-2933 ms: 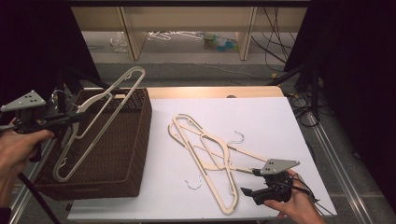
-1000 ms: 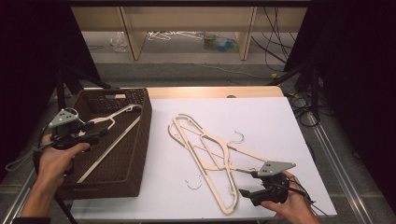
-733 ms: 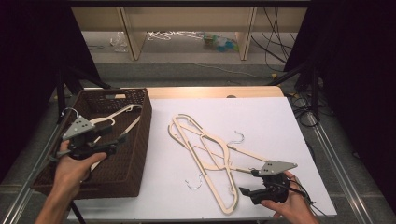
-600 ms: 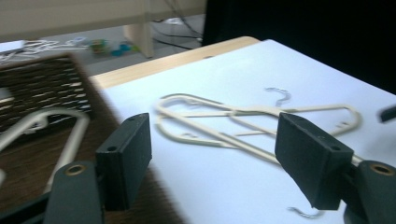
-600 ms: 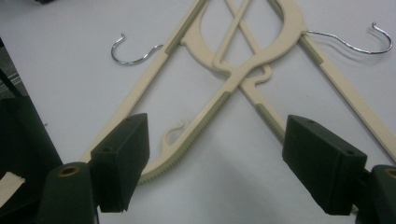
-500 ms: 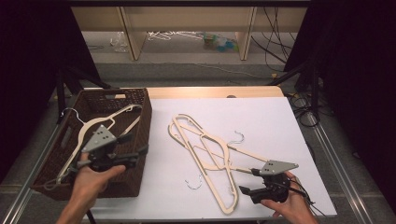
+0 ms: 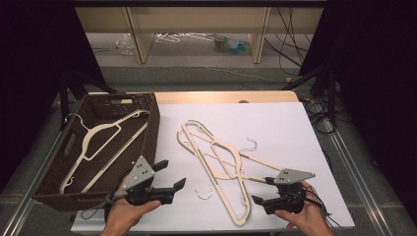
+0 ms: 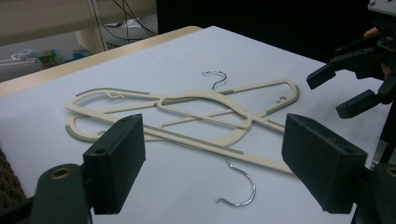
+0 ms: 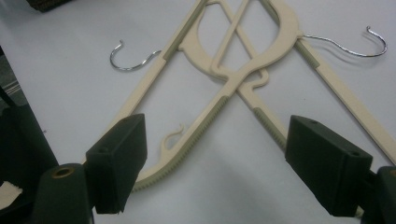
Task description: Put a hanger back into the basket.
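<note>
Two cream hangers (image 7: 221, 162) lie crossed on the white tabletop (image 7: 295, 128), between both tongs. The left tongs (image 7: 169, 174), empty, have just been opening and stand wide beside the basket (image 7: 147, 105); the right tongs (image 7: 260, 190) gape wide too, holding nothing.

In the lower middle of the high view, bare white table (image 7: 295, 128) lies between my left gripper (image 7: 173, 176) and the crossed hangers (image 7: 216, 157), with only a loose wire hook (image 7: 204, 191) on it. The basket (image 7: 150, 125) walls off the left of the frame, and one hanger (image 7: 98, 142) lies across its floor. The right and upper right of the table are open, while my right gripper (image 7: 259, 191) sits against the hangers' lower end, its jaws wide apart.
</note>
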Motion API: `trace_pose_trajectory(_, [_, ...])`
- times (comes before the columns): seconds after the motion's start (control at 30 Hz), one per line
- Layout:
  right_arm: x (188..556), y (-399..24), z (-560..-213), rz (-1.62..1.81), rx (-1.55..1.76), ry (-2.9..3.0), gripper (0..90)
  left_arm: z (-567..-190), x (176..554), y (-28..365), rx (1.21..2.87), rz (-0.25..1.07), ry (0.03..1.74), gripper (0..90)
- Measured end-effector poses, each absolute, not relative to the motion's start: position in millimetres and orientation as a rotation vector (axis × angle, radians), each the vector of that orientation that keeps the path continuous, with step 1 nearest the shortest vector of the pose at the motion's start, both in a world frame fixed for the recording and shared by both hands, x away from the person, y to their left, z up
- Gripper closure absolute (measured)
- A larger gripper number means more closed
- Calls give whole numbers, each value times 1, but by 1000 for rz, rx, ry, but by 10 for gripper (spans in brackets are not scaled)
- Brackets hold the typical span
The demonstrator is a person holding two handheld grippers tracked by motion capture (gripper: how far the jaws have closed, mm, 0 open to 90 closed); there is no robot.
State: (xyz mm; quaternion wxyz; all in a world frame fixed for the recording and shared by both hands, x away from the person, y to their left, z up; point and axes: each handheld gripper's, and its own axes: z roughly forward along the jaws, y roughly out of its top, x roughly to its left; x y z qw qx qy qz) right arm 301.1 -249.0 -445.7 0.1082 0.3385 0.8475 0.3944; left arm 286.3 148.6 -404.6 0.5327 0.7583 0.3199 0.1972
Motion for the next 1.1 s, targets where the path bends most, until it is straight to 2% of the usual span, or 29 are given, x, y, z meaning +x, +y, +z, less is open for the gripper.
trace_pose_trajectory(0.37, [301, -248, -446, 1158, 999, 2477, 208, -424, 281, 144, 1832, 446, 756, 201])
trace_pose_trajectory(0.67, [306, -245, -450, 1135, 1011, 2466, 225, -431, 278, 142, 1862, 485, 725, 193])
trace_pose_trajectory(0.9, [316, -233, -457, 1073, 1036, 2495, 275, -438, 278, 140, 1877, 482, 732, 193])
trace_pose_trajectory(1.1, [324, -220, -462, 1033, 1109, 2518, 369, -442, 278, 137, 1896, 467, 724, 193])
